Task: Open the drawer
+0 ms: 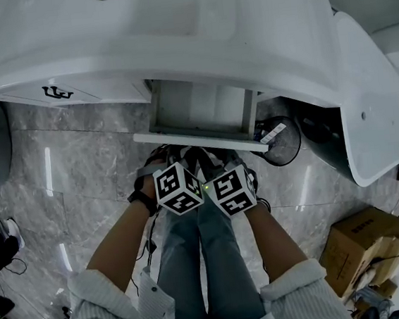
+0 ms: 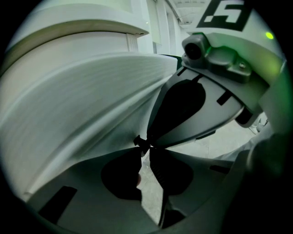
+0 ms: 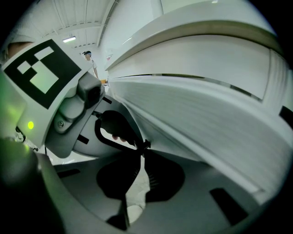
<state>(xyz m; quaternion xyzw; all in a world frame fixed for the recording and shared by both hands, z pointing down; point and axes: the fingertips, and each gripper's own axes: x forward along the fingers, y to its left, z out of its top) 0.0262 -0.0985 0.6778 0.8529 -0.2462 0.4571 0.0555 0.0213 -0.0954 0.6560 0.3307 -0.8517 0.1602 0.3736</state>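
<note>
Where the white vanity (image 1: 173, 45) overhangs the grey marble floor (image 1: 80, 168), the drawer (image 1: 196, 131) is seen pulled partly out from under the counter, with its white inside exposed. A cardboard box (image 1: 364, 240) is set on the floor well to the right of the drawer, on the person's side. A black round object (image 1: 282, 139) is placed just beside the drawer's right end. Both grippers are held side by side just in front of the drawer front, with their marker cubes (image 1: 180, 188) close together. The jaws of the left gripper (image 2: 146, 145) are pressed together at the tips, and the ribbed drawer front is seen close on their left. The jaws of the right gripper (image 3: 143, 147) are likewise closed tip to tip, with the drawer front close on their right. A small black piece (image 2: 138, 141) is seen right at the tips, where the two grippers meet at the drawer. Whether it is clamped cannot be told.
</note>
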